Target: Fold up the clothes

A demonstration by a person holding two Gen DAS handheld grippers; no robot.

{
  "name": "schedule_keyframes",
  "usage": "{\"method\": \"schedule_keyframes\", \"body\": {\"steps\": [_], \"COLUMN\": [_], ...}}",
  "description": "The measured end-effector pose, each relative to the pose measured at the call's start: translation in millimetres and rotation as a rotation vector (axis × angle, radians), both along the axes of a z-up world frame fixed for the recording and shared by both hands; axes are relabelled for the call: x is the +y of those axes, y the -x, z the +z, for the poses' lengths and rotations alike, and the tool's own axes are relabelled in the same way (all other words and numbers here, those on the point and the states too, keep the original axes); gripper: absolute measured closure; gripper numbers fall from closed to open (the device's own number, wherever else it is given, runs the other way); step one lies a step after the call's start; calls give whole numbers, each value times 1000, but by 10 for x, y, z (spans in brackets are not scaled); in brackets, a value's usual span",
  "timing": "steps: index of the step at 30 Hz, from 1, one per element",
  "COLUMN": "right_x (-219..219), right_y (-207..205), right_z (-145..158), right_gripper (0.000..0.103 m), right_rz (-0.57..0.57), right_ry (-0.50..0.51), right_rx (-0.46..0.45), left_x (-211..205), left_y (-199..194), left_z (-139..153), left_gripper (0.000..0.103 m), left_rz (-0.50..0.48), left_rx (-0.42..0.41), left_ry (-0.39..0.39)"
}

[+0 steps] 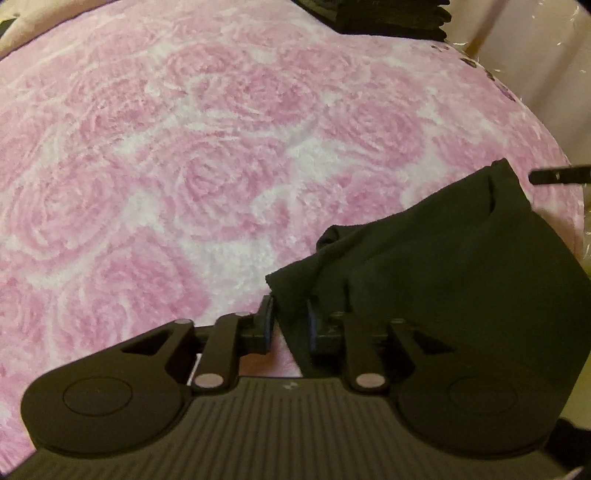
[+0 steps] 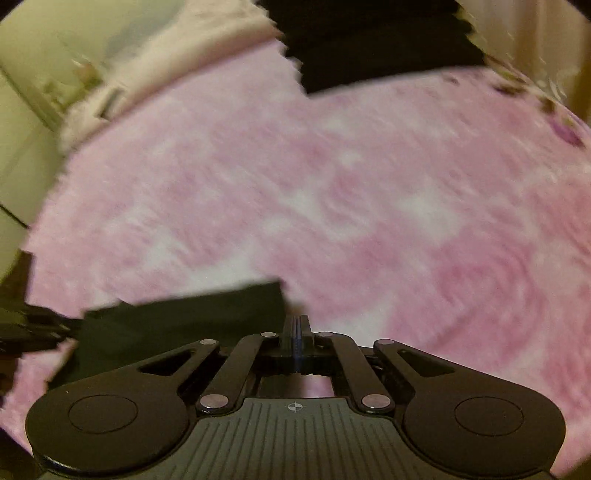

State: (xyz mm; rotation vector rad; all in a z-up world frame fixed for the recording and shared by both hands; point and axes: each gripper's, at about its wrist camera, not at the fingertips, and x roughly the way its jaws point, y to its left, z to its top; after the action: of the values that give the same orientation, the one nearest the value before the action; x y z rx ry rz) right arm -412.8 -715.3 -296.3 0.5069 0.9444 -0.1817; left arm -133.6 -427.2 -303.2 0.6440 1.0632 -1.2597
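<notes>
Left wrist view: left gripper (image 1: pixel 290 323) pinching corner of black soft-fabric garment (image 1: pixel 424 266), which lies on pink rose-patterned fluffy blanket (image 1: pixel 184 147) | right wrist view: right gripper (image 2: pixel 298 328) pressed together, garment (image 2: pixel 177 325) just left of its fingers | folded black stack (image 1: pixel 391 14) far side

No legible text or labels anywhere.

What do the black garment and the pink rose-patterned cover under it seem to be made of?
Black garment: thin, matte woven or knit fabric, likely cotton or a blend; it drapes in soft folds without shine. Pink rose-patterned cover: plush fleece or velvety pile, judging by its fuzzy, brushed swirls; the exact fibre cannot be told.
</notes>
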Motion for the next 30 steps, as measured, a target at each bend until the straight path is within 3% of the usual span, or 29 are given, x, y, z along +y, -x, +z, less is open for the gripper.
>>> {"method": "schedule_keyframes", "body": {"steps": [1, 2, 3, 4, 8, 12, 15, 18, 23, 26, 28, 30], "right_x": [18, 35, 40, 47, 119, 74, 158, 374, 983, 1223, 1331, 1375], "right_y": [-12, -28, -37, -30, -15, 183, 378, 636, 1383, 1776, 1931, 2095], "right_z": [-25, -70, -136, -203, -481, -567, -453, -282, -127, -314, -527, -547], "right_gripper": [102, 85, 59, 57, 57, 57, 57, 57, 58, 58, 58, 58], "right_rz": [6, 7, 2, -2, 86, 104, 95, 156, 220, 211, 214, 176], "right_ry": [0, -3, -12, -25, 29, 68, 96, 130, 221, 203, 239, 262], "right_rx": [-19, -36, -50, -72, -75, -153, -243, -351, -501, -465, -378, -360], "left_x": [19, 36, 53, 66, 92, 146, 236, 358, 743, 1116, 1305, 1459], "left_y": [9, 17, 26, 43, 147, 257, 313, 346, 576, 803, 983, 1167], "left_z": [-12, -17, -19, -21, -55, -102, -125, -149, 20, 248, 325, 333], "left_gripper": [85, 84, 83, 83, 80, 80, 79, 76, 79, 79, 79, 80], "left_rz": [5, 9, 9, 5, -38, -47, -49, -44, -25, -38, -60, -75], "left_rx": [-4, -11, -19, -31, -111, -183, -224, -259, -370, -371, -381, -371], "left_ry": [10, 19, 29, 41, 87, 137, 191, 259, 306, 348, 360, 356]}}
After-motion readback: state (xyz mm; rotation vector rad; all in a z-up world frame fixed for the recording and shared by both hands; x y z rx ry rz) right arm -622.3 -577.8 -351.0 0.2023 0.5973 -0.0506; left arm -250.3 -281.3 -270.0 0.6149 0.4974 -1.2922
